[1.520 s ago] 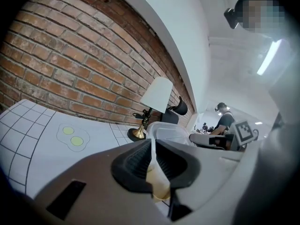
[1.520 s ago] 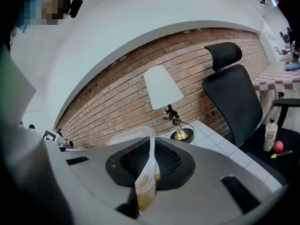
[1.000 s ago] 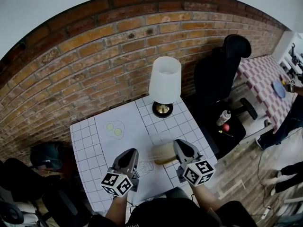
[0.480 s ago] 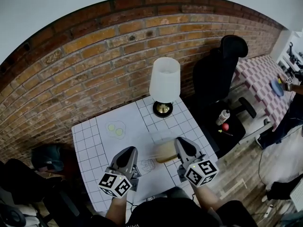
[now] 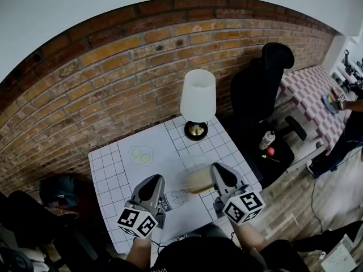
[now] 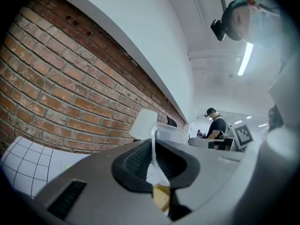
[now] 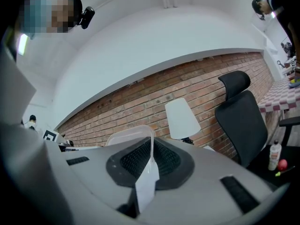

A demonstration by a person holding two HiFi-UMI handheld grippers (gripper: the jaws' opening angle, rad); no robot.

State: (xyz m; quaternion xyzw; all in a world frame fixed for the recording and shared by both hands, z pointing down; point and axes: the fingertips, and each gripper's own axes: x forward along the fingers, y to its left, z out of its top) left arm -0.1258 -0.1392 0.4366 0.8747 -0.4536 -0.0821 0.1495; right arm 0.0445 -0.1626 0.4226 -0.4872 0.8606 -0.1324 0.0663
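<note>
The clear tub [image 5: 195,179] with tan contents hung over the gridded table [image 5: 110,171], not yet set down. Your left gripper [image 5: 152,183] pinched its 9 o'clock wall and your right gripper [image 5: 220,173] its 3 o'clock wall (both clamped on thin plastic). The lamp [image 5: 198,98] stood at 12 o'clock.

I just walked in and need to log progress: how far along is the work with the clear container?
Done: the left hand-held gripper and right hand-held gripper are each shut on a wall of the clear container. In hand: it hangs between them over the gridded table. Left: it is not yet set down.
</note>
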